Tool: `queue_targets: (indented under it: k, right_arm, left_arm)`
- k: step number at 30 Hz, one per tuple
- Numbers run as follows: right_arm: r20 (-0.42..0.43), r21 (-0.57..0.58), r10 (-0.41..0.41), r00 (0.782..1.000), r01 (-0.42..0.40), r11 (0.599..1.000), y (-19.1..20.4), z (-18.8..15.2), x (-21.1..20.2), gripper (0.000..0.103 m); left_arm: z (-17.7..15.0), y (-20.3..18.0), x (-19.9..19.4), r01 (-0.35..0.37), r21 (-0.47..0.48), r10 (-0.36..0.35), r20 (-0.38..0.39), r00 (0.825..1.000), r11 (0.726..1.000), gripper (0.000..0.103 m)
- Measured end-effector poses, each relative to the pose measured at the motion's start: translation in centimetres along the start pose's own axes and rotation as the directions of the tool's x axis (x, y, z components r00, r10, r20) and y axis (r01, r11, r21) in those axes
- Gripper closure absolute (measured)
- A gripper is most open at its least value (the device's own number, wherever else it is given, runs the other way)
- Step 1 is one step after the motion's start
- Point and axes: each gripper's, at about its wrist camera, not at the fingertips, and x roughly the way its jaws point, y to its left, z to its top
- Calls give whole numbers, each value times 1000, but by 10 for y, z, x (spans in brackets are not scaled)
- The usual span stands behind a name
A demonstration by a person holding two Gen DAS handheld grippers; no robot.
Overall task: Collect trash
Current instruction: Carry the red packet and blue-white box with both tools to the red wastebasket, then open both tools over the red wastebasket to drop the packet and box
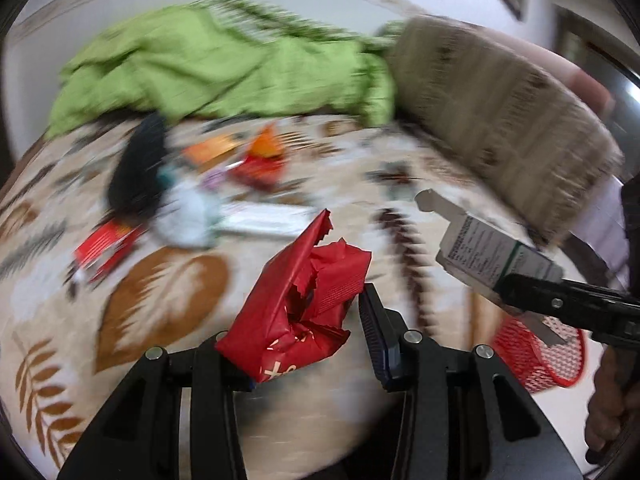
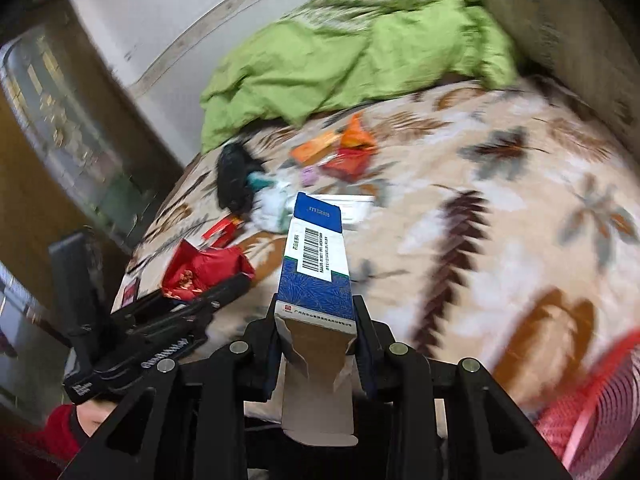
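Note:
My left gripper is shut on a crumpled red wrapper and holds it above the bed; the wrapper also shows in the right wrist view. My right gripper is shut on a blue and white carton, open at its near end; the carton also shows in the left wrist view. A red mesh bin stands below the right gripper and shows blurred at the lower right of the right wrist view. More litter lies scattered on the leaf-patterned bedspread.
A green blanket is bunched at the back of the bed. A brown pillow lies at the right. A black object lies among orange and red wrappers and white paper. A wall runs behind the bed.

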Motion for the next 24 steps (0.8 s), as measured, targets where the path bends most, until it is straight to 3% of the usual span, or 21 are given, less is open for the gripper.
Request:
queue_targets:
  k: [3,6,9,13,15,17,18,19,21,24]
  right_arm:
    - [65,57,-79,995,75,996,-31,-6,-44,70]
    - [110,142,-152,982,136,981,-65,-16,-87,70]
    - [128,213,-237,963,207,955,-100,-28,-126,70]
    - [131,307,-325,937,273,912,-145,-47,-167,70]
    - [134,351,-358,924,293,889,-165,-56,-179,70]
    - [123,382,-359,925,290,878,-180,-62,-182,68]
    - [107,396,-367,924,299,868,-189,-66,-181,68]
    - [96,408,-383,919,314,857,-194,-69,-180,68]
    - [84,430,-397,914,326,842,-202,-74,-182,58]
    - [103,433,-421,901,340,834,-211,-74,-189,55]
  left_arm:
    - [11,-45,-1,103,72,-102,-16,995,992,63]
    - [19,-96,0,206,153,-200,-50,978,967,63]
    - [25,-145,8,308,200,-293,-102,951,930,63]
    - [22,-205,25,428,215,-390,-199,899,878,63]
    - [16,-235,35,455,243,-404,-234,884,857,63]
    - [10,-256,47,472,255,-405,-272,873,844,58]
    - [7,-266,58,478,247,-401,-305,864,843,48]
    - [4,-270,61,478,237,-398,-317,861,846,38]
    - [2,-275,70,476,215,-394,-333,857,853,37]
    - [5,-273,72,466,188,-386,-346,855,864,37]
